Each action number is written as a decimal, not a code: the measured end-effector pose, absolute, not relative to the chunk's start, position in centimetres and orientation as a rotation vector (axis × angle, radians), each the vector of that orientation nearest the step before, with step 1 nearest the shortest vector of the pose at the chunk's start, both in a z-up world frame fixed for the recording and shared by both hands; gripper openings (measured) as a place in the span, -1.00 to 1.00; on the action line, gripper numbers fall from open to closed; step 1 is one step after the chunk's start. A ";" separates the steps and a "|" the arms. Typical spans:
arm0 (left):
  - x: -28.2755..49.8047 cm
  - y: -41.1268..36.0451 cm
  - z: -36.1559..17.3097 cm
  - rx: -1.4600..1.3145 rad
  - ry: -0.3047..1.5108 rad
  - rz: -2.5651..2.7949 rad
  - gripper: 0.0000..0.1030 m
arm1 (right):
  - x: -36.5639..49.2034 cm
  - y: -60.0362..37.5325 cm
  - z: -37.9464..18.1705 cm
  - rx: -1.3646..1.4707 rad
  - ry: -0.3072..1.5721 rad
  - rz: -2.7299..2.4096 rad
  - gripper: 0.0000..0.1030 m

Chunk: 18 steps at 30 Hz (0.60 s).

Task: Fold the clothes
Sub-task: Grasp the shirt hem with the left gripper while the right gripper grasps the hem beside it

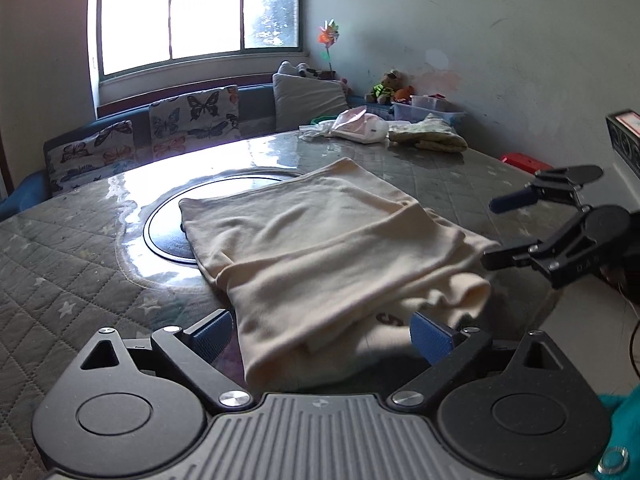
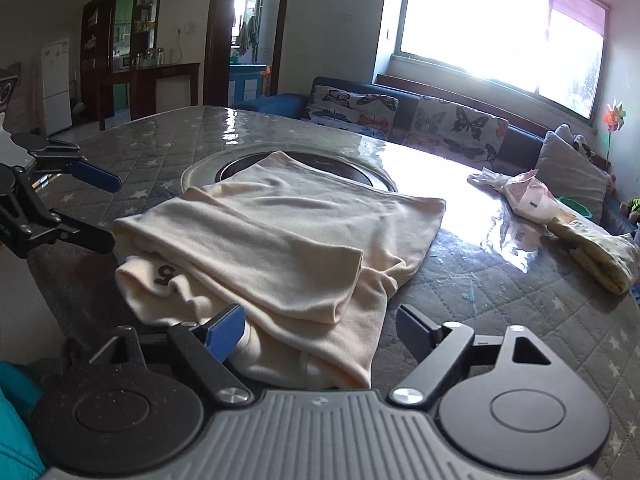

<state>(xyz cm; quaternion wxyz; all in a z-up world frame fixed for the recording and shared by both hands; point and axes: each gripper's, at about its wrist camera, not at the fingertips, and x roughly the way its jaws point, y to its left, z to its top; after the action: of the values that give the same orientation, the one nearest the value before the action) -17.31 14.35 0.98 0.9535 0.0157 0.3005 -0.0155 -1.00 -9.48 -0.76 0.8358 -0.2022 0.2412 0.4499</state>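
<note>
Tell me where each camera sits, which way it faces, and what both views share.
Left wrist: on the left tool, open, facing the window across the cream garment; the right tool shows at right.
Right wrist: on the right tool, open, facing the doorway; the left tool shows at left.
Shared: the garment, the quilted table and the butterfly cushions.

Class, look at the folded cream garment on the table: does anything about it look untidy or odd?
Yes. The cream garment is folded unevenly: its near end bunches loosely at the table edge, inner layers spilling out and a dark printed mark peeking through. Its far end overlaps the round inset.
</note>
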 end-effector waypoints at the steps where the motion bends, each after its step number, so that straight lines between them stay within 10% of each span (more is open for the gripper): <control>1: -17.6 14.1 0.9 0.047 0.611 -0.039 0.89 | -1.2 -9.6 -0.8 -0.436 0.508 0.949 0.73; 10: -18.5 10.1 -1.2 0.287 0.591 -0.132 0.79 | -1.9 -10.4 -1.5 -0.474 0.518 0.946 0.79; 18: -17.2 9.0 -2.5 0.379 0.545 -0.172 0.12 | -2.2 -10.6 -2.1 -0.497 0.531 0.953 0.80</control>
<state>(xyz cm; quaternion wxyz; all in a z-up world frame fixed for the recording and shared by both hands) -17.17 9.02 -2.51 0.9418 0.1860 0.2671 -0.0844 -2.21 -10.63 -2.08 0.8257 -0.2339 0.2497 0.4485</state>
